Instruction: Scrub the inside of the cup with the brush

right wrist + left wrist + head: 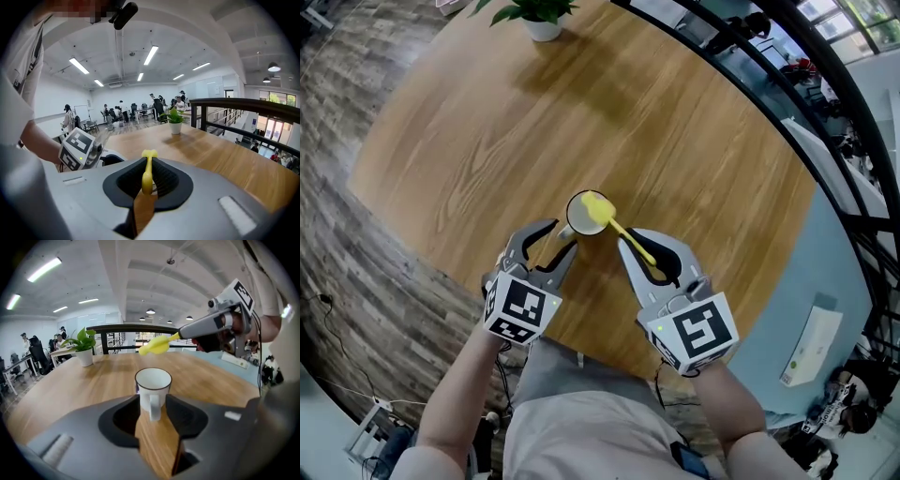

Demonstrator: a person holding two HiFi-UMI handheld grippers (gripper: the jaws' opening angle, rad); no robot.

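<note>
forearms point(455, 398) rise from the bottom of the head view, each ending in a gripper over the near part of the table point(459, 141). the left gripper point(560, 237) has its jaws spread wide. its own view shows the cup's handle standing right between the tips with a sliver of gap on each side, so nothing is clamped yet. the right gripper point(640, 246) is pinching the brush point(594, 212) by its thin yellow handle, with the head reaching out ahead. just beyond both sets of tips stands the cup point(574, 227), upright on the wood, mouth up, handle turned toward the person. from above, the brush head overlaps the mouth, but the left gripper view puts it above the rim and a little behind, not inside. far back on the table sits a plant point(542, 14), well apart from all this.

the step in hand looks like getting set: steady the cup, then go in with the brush. on that reading, the left jaws should close squarely on the handle first, centred, since it is narrow and a skewed pinch could twist the cup round. only then should the brush drop, head tipped down so it enters the mouth without catching the rim. a light cup on smooth wood will probably slide or tip if the head pushes on the wall while it is loose. once inside, short turns against wall and bottom should serve better than hard sideways shoves
</note>
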